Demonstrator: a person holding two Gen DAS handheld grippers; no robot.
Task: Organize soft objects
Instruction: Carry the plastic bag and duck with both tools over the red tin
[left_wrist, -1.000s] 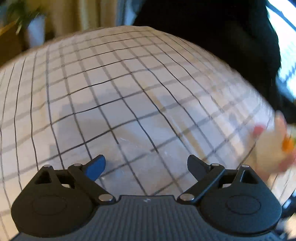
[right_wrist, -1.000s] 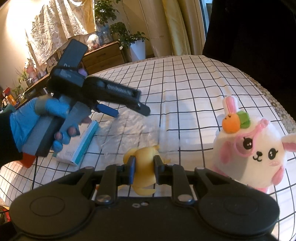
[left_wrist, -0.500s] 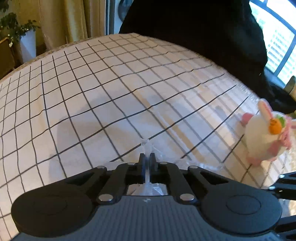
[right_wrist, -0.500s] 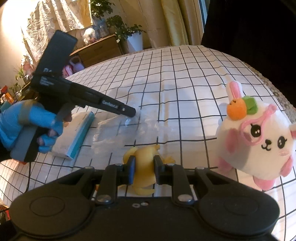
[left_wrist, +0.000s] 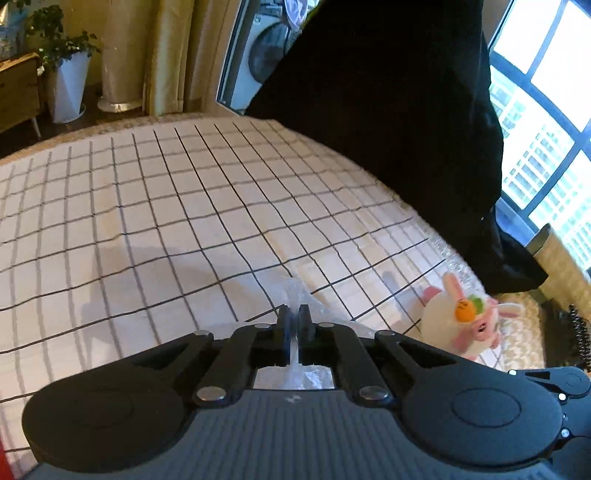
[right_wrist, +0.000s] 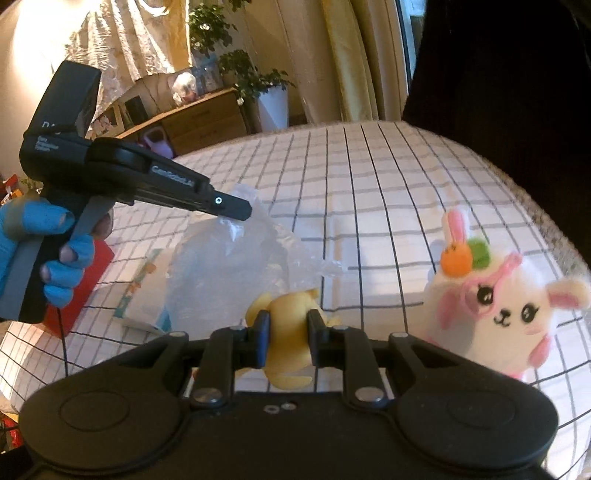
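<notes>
The left tool (right_wrist: 245, 213) is pinched on a clear plastic bag (right_wrist: 221, 280), held up off the checked bed (right_wrist: 369, 206). The right tool (right_wrist: 288, 334) clamps a yellow plush toy (right_wrist: 290, 332). Rightmost, a white bunny plush (right_wrist: 498, 310) sits on the bed.

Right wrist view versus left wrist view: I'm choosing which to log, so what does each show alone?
Only the right wrist view shows the yellow plush clamped in the right tool and the gloved hand. Only the left shows the window. Both show the white bunny plush, the checked cloth and the clear plastic bag pinched by the left tool.
</notes>
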